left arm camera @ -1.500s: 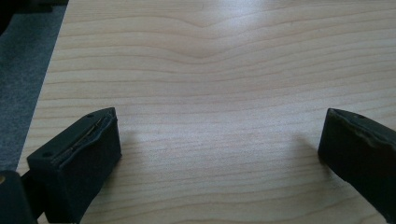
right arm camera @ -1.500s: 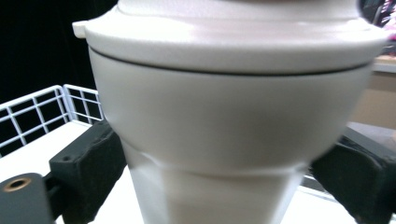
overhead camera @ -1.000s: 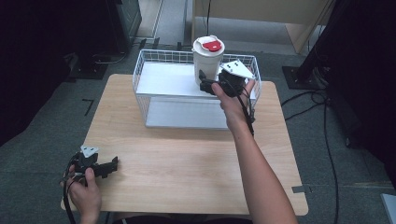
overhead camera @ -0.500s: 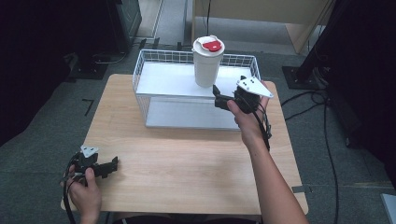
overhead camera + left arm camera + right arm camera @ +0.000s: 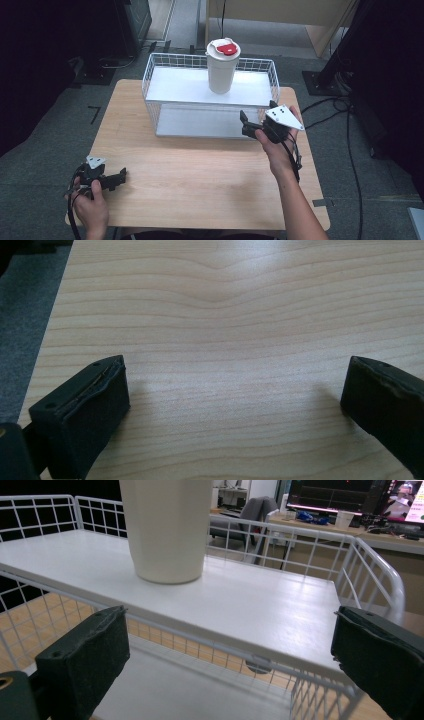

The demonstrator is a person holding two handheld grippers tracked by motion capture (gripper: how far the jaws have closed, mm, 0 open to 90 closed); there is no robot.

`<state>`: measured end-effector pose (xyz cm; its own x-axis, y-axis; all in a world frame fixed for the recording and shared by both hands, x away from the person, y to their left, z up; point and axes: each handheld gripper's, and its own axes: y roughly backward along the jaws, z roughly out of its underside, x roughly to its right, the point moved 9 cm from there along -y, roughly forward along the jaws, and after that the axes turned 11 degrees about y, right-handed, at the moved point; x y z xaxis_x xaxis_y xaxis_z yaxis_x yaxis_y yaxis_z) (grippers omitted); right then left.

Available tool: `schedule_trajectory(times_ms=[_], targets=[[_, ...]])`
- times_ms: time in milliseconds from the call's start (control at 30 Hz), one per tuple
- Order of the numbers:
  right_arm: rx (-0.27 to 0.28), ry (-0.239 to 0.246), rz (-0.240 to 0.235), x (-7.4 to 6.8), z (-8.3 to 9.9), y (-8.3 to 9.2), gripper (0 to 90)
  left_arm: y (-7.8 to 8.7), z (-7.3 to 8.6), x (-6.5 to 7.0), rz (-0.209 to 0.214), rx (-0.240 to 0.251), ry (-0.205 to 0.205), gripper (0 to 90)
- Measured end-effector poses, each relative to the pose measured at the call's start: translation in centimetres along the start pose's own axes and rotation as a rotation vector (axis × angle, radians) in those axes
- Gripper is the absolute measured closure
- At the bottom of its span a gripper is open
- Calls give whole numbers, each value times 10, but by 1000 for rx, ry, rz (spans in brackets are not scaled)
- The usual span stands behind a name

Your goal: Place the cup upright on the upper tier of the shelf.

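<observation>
A cream cup (image 5: pixel 221 67) stands upright on the white wire rack's (image 5: pixel 160 75) upper shelf, while the right gripper (image 5: pixel 247 125) hovers before it and the left gripper (image 5: pixel 118 177) rests low over the table (image 5: pixel 200 170), both spread and empty.

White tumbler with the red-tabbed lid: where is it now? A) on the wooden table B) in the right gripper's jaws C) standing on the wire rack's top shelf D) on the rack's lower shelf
C: the white tumbler stands upright on the white wire rack's top shelf, with the right gripper open and apart from it.
</observation>
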<state>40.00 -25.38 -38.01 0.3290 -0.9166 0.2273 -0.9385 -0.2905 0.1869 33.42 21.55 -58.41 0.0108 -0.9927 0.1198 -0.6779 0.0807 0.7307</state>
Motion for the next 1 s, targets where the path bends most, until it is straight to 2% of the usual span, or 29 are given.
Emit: schedule_trajectory(times_ms=[467,733,1000], targets=[[-16,-64,20,18,48,30,21,0,0,0,0,0,0,0],[-44,-92,54,30,74,43,21,0,0,0,0,0,0,0],[-69,-140,97,45,102,57,21,0,0,0,0,-1,0,0]])
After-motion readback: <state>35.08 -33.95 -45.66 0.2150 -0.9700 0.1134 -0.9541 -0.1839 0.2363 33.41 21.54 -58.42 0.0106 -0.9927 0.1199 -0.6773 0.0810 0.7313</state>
